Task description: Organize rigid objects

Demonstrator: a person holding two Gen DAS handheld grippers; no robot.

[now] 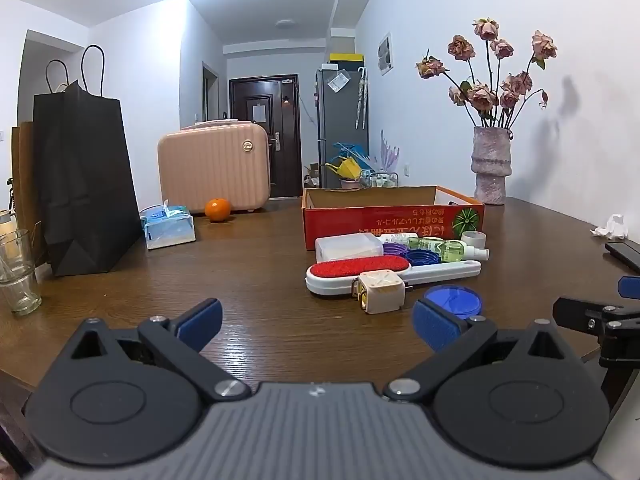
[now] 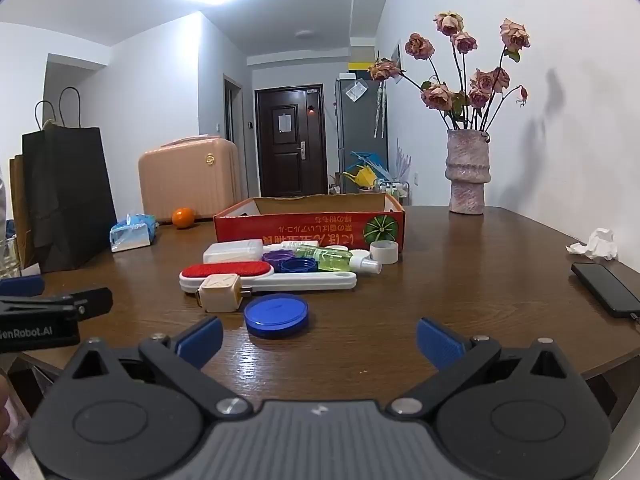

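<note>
A cluster of small items lies on the brown table in front of a red cardboard box [image 1: 394,218] [image 2: 310,222]: a white lint brush with a red pad [image 1: 360,270] [image 2: 226,271], a cream cube charger [image 1: 380,292] [image 2: 219,292], a blue round lid [image 1: 454,300] [image 2: 276,315], a white case [image 1: 348,246] [image 2: 232,251], purple and blue caps [image 1: 418,256] [image 2: 290,262], green bottles [image 1: 452,249] [image 2: 332,260] and a tape roll [image 2: 383,251]. My left gripper [image 1: 316,326] stands open near the table's front edge, nothing between its fingers. My right gripper [image 2: 318,340] is open too, just behind the blue lid.
A black paper bag [image 1: 84,184], a tissue pack [image 1: 170,226], an orange [image 1: 218,210] and a pink case [image 1: 214,166] stand at the back left. Glasses [image 1: 18,272] sit at far left. A vase of dried roses [image 2: 468,172], crumpled paper [image 2: 596,244] and a phone [image 2: 610,290] are on the right.
</note>
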